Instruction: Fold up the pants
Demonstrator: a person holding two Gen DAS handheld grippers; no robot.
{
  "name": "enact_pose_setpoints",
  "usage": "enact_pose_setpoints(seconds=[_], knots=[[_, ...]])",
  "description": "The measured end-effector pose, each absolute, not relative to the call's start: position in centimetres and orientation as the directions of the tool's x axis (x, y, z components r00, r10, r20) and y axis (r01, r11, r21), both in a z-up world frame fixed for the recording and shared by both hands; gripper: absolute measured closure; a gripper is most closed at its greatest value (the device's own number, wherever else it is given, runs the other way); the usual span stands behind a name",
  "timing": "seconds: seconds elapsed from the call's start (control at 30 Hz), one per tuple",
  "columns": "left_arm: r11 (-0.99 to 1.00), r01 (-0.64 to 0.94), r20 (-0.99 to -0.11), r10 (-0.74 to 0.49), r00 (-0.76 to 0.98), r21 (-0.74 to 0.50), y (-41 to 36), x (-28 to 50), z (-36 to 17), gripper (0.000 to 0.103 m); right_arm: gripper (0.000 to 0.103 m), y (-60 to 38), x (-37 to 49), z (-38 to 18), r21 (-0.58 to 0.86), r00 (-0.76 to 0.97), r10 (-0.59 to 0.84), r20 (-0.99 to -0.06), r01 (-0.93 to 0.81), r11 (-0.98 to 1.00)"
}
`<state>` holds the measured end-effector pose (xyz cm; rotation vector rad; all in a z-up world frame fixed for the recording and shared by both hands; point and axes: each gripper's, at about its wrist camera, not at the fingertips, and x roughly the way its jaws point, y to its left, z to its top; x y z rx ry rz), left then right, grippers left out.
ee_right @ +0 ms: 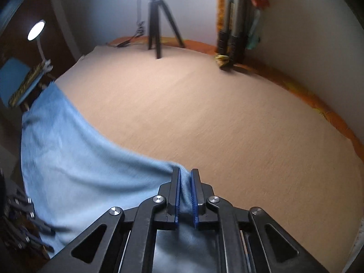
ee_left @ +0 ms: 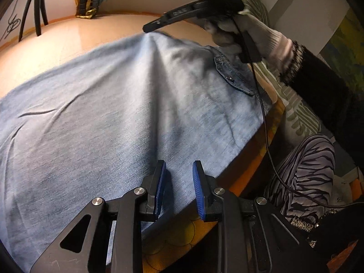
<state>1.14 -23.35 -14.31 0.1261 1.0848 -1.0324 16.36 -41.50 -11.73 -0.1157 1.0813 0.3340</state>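
Observation:
Light blue denim pants [ee_left: 113, 118] lie spread over a tan table, a back pocket [ee_left: 234, 77] near the right edge. My left gripper [ee_left: 178, 170] is open and empty, just above the pants' near edge. My right gripper [ee_right: 185, 177] is shut on a fold of the pants [ee_right: 79, 159] and lifts it off the table. In the left wrist view the right gripper [ee_left: 150, 27] shows at the far side, pulling the cloth up into a peak, held by a white-gloved hand [ee_left: 250, 34].
The tan table top [ee_right: 227, 113] has an orange rim [ee_right: 329, 113]. A black tripod [ee_right: 159, 22] and a bundle of rolled things [ee_right: 236, 22] stand at the far wall. A lamp [ee_right: 36, 30] and a blue chair [ee_right: 13, 79] are at the left. The person's striped leg [ee_left: 307, 166] is at the right.

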Motion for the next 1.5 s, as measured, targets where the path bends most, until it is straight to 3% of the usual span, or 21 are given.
enact_pose_setpoints(seconds=[0.17, 0.3, 0.63, 0.9, 0.97, 1.0, 1.03, 1.23, 1.5], knots=[[0.553, 0.743, -0.774, -0.628, 0.075, -0.377, -23.4, 1.1, -14.1, 0.081, 0.091, -44.5, 17.7, -11.1, 0.114, 0.459, 0.204, -0.865, -0.215, 0.970], [0.556, 0.740, -0.775, -0.628, 0.074, -0.379, -23.4, 1.0, -14.0, 0.081, 0.066, -47.6, 14.9, -9.2, 0.164, 0.514, 0.226, -0.828, -0.164, 0.973], [0.578, 0.725, -0.781, -0.619, 0.089, -0.375, -23.3, 1.3, -13.8, 0.081, 0.062, -53.8, 4.9, -11.1, 0.073, 0.520, 0.066, -0.852, -0.007, 0.997], [0.625, 0.690, -0.731, -0.652, 0.203, -0.365, -20.9, 2.5, -10.6, 0.081, 0.057, -55.2, 3.6, -12.2, -0.015, 0.502, -0.075, -0.861, 0.121, 0.993], [0.653, 0.667, -0.714, -0.652, 0.256, -0.358, -19.4, 3.1, -9.5, 0.068, 0.058, -54.5, 3.8, -11.7, -0.038, 0.507, -0.099, -0.856, 0.130, 0.991], [0.676, 0.648, -0.701, -0.649, 0.296, -0.352, -18.2, 3.5, -9.0, 0.057, 0.057, -54.4, 3.6, -11.4, -0.035, 0.513, -0.100, -0.852, 0.135, 0.990], [0.693, 0.631, -0.693, -0.644, 0.324, -0.349, -17.1, 3.8, -8.6, 0.055, 0.057, -54.1, 3.4, -11.0, -0.029, 0.521, -0.099, -0.848, 0.140, 0.990], [0.814, 0.467, -0.648, -0.567, 0.508, -0.346, -8.5, 5.5, -6.6, 0.055, 0.055, -50.9, 2.8, -7.6, 0.037, 0.591, -0.036, -0.806, 0.111, 0.993], [0.922, 0.145, -0.641, -0.356, 0.680, -0.358, 4.7, 6.0, -7.0, 0.055, 0.051, -42.1, 5.2, -4.2, 0.080, 0.635, 0.109, -0.765, -0.074, 0.994]])
